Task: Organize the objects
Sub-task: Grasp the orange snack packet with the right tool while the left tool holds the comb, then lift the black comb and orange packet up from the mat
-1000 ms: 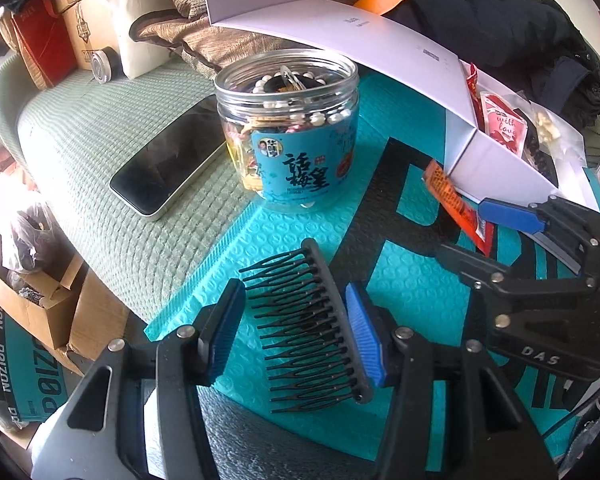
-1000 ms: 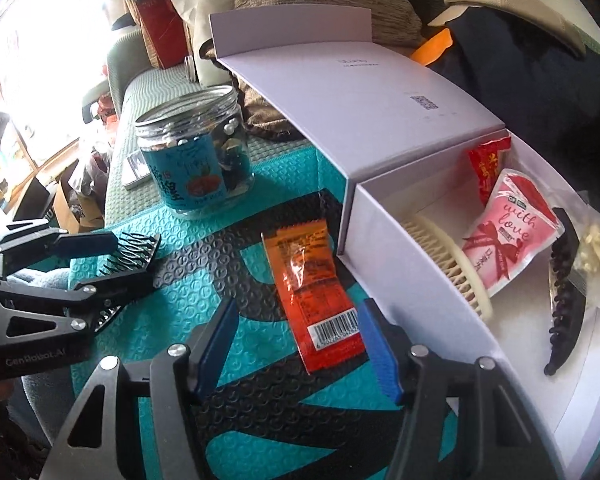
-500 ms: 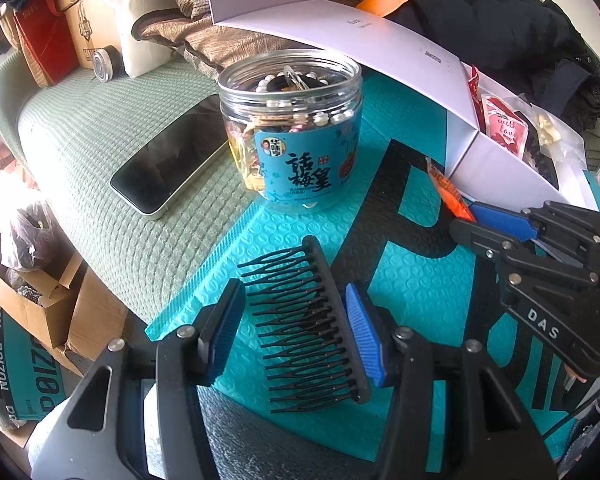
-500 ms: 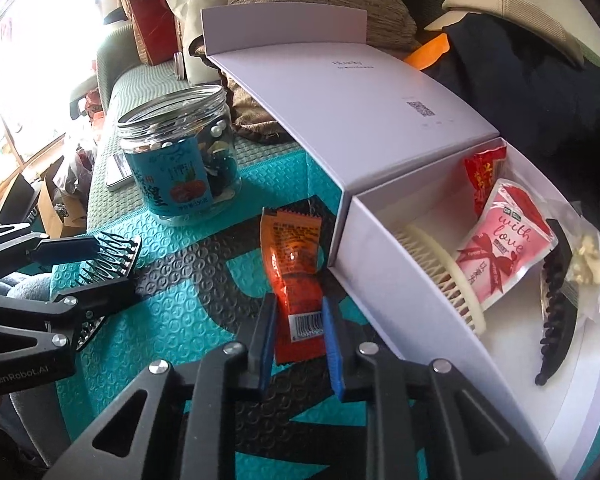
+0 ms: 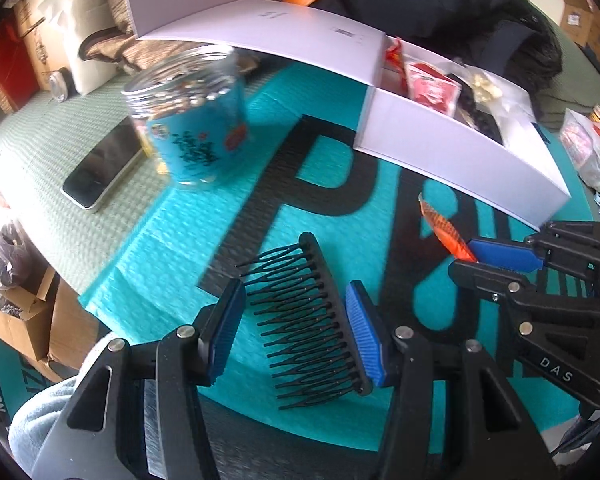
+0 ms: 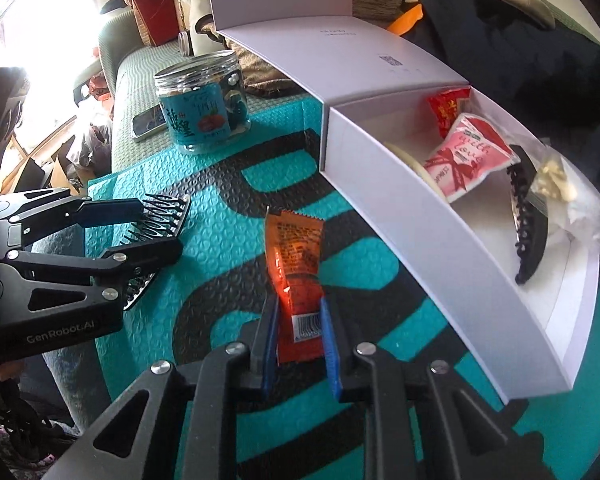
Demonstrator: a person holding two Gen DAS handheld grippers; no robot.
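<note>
Teal bubble mat (image 6: 228,248) with black lettering is spread over a green quilted cushion (image 5: 60,184). An orange snack packet (image 6: 296,280) is clamped at its barcode end by the right gripper (image 6: 298,344), jaws drawn narrow, just beside the open white box (image 6: 420,232). A black comb (image 5: 312,320) is pinched between the pads of the left gripper (image 5: 296,328), teeth pointing left. Inside the box, a pink packet (image 6: 468,156), a red packet (image 6: 448,108) and a black hair clip (image 6: 528,220) are seen. A jar (image 6: 202,108) stands near a phone (image 5: 104,168).

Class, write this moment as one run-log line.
left gripper: holds black comb | right gripper: shut on orange sachet | white box: open
</note>
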